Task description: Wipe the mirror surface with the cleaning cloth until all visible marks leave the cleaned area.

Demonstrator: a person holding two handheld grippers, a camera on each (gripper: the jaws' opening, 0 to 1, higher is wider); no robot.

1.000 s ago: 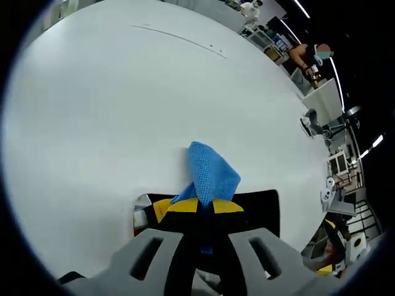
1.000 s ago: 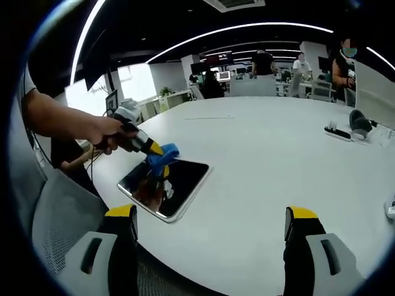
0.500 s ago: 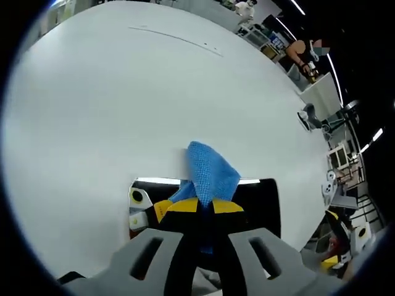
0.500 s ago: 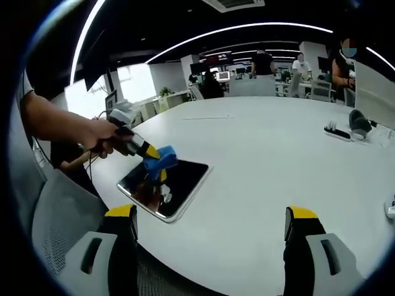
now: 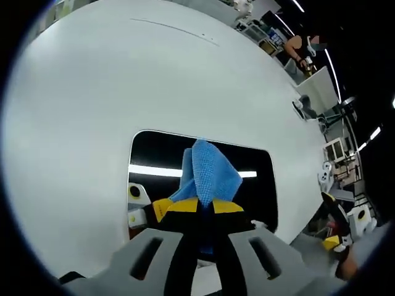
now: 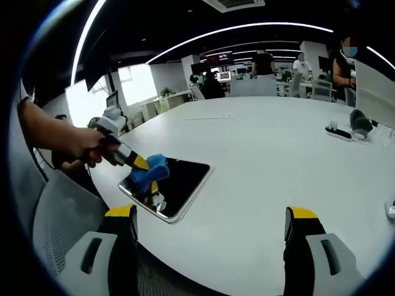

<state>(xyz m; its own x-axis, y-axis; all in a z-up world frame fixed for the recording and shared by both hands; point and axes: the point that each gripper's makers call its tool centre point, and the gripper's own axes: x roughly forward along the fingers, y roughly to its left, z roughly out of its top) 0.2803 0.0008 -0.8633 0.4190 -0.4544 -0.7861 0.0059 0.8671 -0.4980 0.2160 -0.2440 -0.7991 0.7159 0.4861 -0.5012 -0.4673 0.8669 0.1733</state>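
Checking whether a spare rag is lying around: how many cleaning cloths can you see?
1. A blue cleaning cloth is pinched in the left gripper, over the mirror near the edge of the white table. No other is in sight, though one could lie outside both views.

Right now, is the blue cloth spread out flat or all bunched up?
Bunched up. The cleaning cloth sticks out as a folded wad, pinched between the left gripper fingers, over the mirror lying flat on the table.

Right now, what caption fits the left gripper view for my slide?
The left tool presses a blue cloth onto a dark mirror on a white table.
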